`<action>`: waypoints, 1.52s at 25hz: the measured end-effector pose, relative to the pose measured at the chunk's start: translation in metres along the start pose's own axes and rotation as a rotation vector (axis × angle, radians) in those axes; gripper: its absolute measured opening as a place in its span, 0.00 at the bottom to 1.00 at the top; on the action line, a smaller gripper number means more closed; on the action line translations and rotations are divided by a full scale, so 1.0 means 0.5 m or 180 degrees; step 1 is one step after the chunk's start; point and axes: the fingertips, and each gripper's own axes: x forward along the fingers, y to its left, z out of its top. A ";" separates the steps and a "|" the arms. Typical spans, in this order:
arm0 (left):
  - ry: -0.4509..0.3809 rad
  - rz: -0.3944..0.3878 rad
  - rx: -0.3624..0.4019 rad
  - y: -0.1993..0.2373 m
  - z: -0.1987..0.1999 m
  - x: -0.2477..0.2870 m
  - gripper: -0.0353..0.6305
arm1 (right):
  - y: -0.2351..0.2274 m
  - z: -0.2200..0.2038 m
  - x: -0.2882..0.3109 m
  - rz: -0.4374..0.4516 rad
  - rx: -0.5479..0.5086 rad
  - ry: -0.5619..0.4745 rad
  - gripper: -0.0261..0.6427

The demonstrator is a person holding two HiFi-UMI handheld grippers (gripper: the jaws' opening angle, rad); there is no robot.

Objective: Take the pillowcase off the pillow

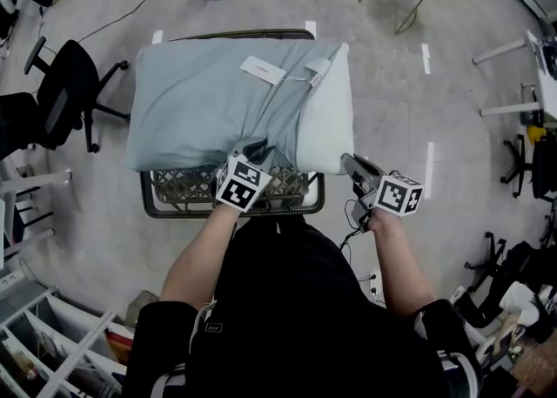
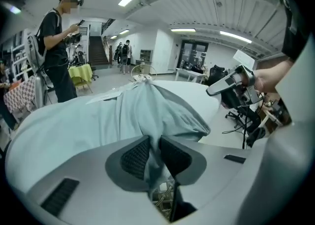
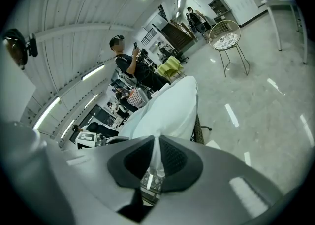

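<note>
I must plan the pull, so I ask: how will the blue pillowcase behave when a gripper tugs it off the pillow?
Likely floppy: the pillowcase bunches into soft folds at the left gripper. Probably light, since it drapes loosely over the pillow. It may drag the soft pillow along unless the right gripper, pinching its corner, holds firm.

The pillowcase (image 1: 200, 100) is pale blue-grey with a white label (image 1: 261, 70) -- the pillow (image 1: 329, 122) beside it is plain white. The basket (image 1: 178, 189) is a dark woven lattice. The left cube (image 1: 241, 184) and right cube (image 1: 399, 194) carry black-and-white square markers. The floor (image 1: 104, 239) is grey, with white tape marks (image 1: 426, 58).
</note>
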 end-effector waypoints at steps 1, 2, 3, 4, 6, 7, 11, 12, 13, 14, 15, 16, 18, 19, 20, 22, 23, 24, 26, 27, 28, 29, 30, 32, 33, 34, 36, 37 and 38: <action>0.0059 0.0028 0.0079 -0.002 -0.006 0.001 0.15 | -0.004 -0.001 -0.001 0.0004 0.0036 -0.0017 0.10; 0.0110 0.0058 0.0156 -0.002 -0.012 0.000 0.11 | -0.007 0.000 -0.003 0.0019 0.0084 -0.0049 0.10; 0.0145 0.0080 0.0213 -0.001 -0.016 -0.002 0.09 | -0.007 0.004 -0.005 0.0043 0.0132 -0.0088 0.09; 0.0165 0.0089 0.0242 0.002 -0.020 -0.006 0.07 | -0.007 0.008 -0.007 0.0067 0.0167 -0.0125 0.09; 0.0180 0.0082 0.0232 0.011 -0.026 -0.016 0.07 | -0.006 0.019 -0.009 0.0112 0.0213 -0.0174 0.09; 0.0180 0.0080 0.0215 0.017 -0.029 -0.022 0.06 | -0.006 0.024 -0.010 0.0143 0.0229 -0.0185 0.09; 0.0151 0.0061 0.0129 0.047 -0.034 -0.041 0.06 | -0.011 0.049 -0.016 0.0249 0.0173 -0.0181 0.09; 0.0152 0.0062 0.0131 0.055 -0.034 -0.045 0.06 | -0.013 0.055 -0.015 0.0262 0.0151 -0.0175 0.09; 0.0158 0.0065 0.0147 0.062 -0.034 -0.049 0.06 | -0.014 0.061 -0.015 0.0277 0.0130 -0.0174 0.09; 0.0164 0.0065 0.0164 0.069 -0.034 -0.052 0.06 | -0.016 0.067 -0.015 0.0287 0.0114 -0.0177 0.09; 0.0165 0.0059 0.0174 0.074 -0.033 -0.055 0.06 | -0.020 0.072 -0.016 0.0285 0.0107 -0.0181 0.09; 0.0159 0.0044 0.0171 0.078 -0.031 -0.058 0.07 | -0.025 0.074 -0.017 0.0278 0.0107 -0.0181 0.09; 0.0138 -0.0009 0.0091 0.080 -0.027 -0.061 0.07 | -0.031 0.067 -0.016 0.0286 0.0076 -0.0137 0.09; 0.0129 -0.0043 0.0012 0.078 -0.029 -0.061 0.07 | -0.032 0.057 -0.014 0.0279 0.0027 -0.0074 0.09; 0.0118 -0.0070 -0.0075 0.074 -0.032 -0.059 0.07 | -0.035 0.044 -0.012 0.0245 -0.0042 0.0014 0.10; 0.0093 -0.0044 -0.0196 0.061 -0.040 -0.055 0.07 | -0.048 0.019 -0.016 0.0097 -0.0181 0.0176 0.15; 0.0077 0.0026 -0.0217 0.058 -0.043 -0.056 0.07 | -0.059 0.015 -0.022 0.0000 -0.0228 0.0193 0.16; 0.0053 0.0111 -0.0235 0.058 -0.045 -0.060 0.06 | -0.071 0.020 -0.031 -0.0092 -0.0251 0.0157 0.14; 0.0002 0.0225 -0.0322 0.063 -0.051 -0.067 0.06 | -0.090 0.038 -0.047 -0.0208 -0.0250 0.0057 0.13; -0.0005 0.0255 -0.0378 0.064 -0.057 -0.069 0.07 | -0.095 0.043 -0.048 -0.0229 -0.0264 0.0054 0.17; 0.0013 0.0283 -0.0414 0.065 -0.064 -0.068 0.07 | -0.095 0.044 -0.044 -0.0235 -0.0307 0.0091 0.21; 0.0053 0.0322 -0.0424 0.064 -0.072 -0.066 0.11 | -0.092 0.040 -0.035 -0.0232 -0.0374 0.0153 0.24; 0.0105 0.0374 -0.0415 0.064 -0.080 -0.063 0.22 | -0.087 0.034 -0.024 -0.0226 -0.0454 0.0224 0.27; 0.0190 0.0524 -0.0391 0.070 -0.092 -0.061 0.33 | -0.082 0.017 0.005 -0.0230 -0.0597 0.0360 0.34; 0.0210 0.0606 -0.0402 0.078 -0.097 -0.062 0.35 | -0.084 0.007 0.022 -0.0238 -0.0643 0.0422 0.38; 0.0224 0.0676 -0.0435 0.087 -0.103 -0.065 0.36 | -0.089 -0.003 0.040 -0.0248 -0.0666 0.0485 0.42; 0.0261 0.0765 -0.0491 0.106 -0.118 -0.064 0.36 | -0.112 -0.027 0.076 -0.0292 -0.0654 0.0642 0.55; 0.0299 0.0790 -0.0479 0.114 -0.127 -0.061 0.36 | -0.127 -0.041 0.092 -0.0343 -0.0643 0.0737 0.63; 0.0353 0.0801 -0.0441 0.120 -0.135 -0.057 0.36 | -0.144 -0.055 0.106 -0.0409 -0.0634 0.0829 0.71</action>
